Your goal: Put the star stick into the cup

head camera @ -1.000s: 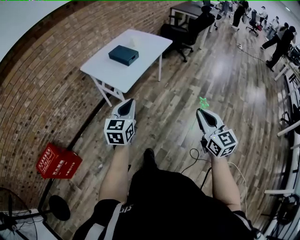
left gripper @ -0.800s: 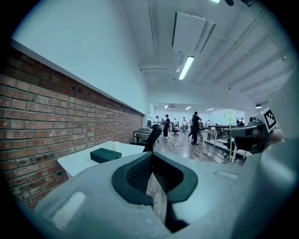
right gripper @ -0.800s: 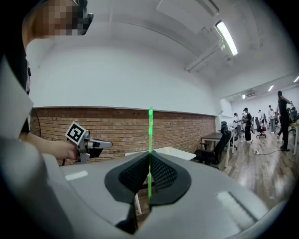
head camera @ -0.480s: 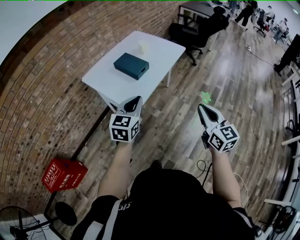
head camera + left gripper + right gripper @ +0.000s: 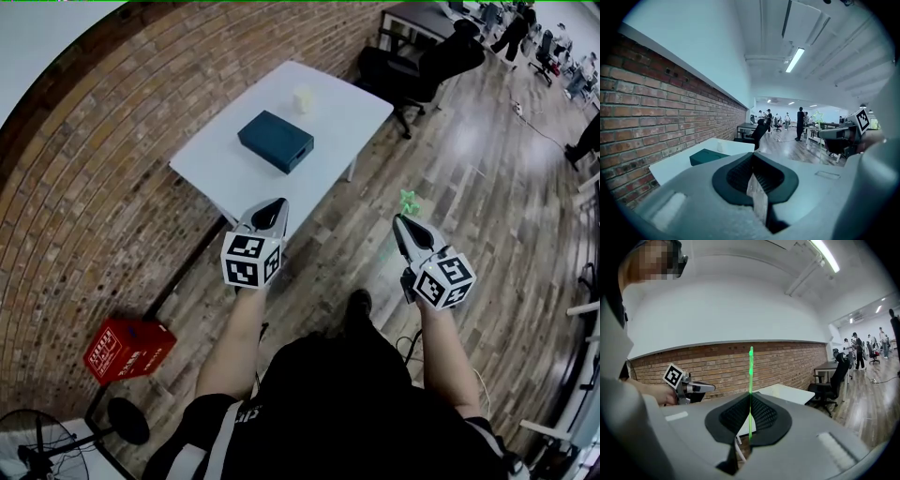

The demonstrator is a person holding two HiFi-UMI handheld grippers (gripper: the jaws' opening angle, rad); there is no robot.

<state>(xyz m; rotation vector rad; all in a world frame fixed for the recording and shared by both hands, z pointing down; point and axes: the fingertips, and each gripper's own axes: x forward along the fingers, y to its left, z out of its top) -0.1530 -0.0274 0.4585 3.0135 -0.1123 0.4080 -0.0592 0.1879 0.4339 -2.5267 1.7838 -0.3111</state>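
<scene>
Over on the right, the right gripper (image 5: 402, 221) has its jaws clamped tight on the star stick (image 5: 750, 380). The thin green shaft stands straight up out of the pads, pinched near its lower end. From the head view, the green star on top shows just beyond that gripper's tip, above the wooden floor (image 5: 487, 187).

Left side now: the left gripper (image 5: 274, 204) is level with its partner and well apart from it, jaws pressed together and carrying nothing. Both grippers are out in front of the person, pointing towards the far white table (image 5: 225, 164). In the head view the left one's tip lines up with the table's near edge.

On that table the cup (image 5: 303, 99), small and pale, sits towards the far edge. A dark teal box (image 5: 275, 141) lies on the near side of it, close but not touching. The stick is well apart from the cup.

A brick wall (image 5: 103, 187) runs along the left. At its foot, near left, sits a red crate (image 5: 127, 349), with a standing fan (image 5: 23, 445) nearer yet. Beyond the table, far right, a black office chair (image 5: 422, 66) stands at a dark desk (image 5: 417, 14), and people (image 5: 516, 33) are dotted about the far end of the room.
</scene>
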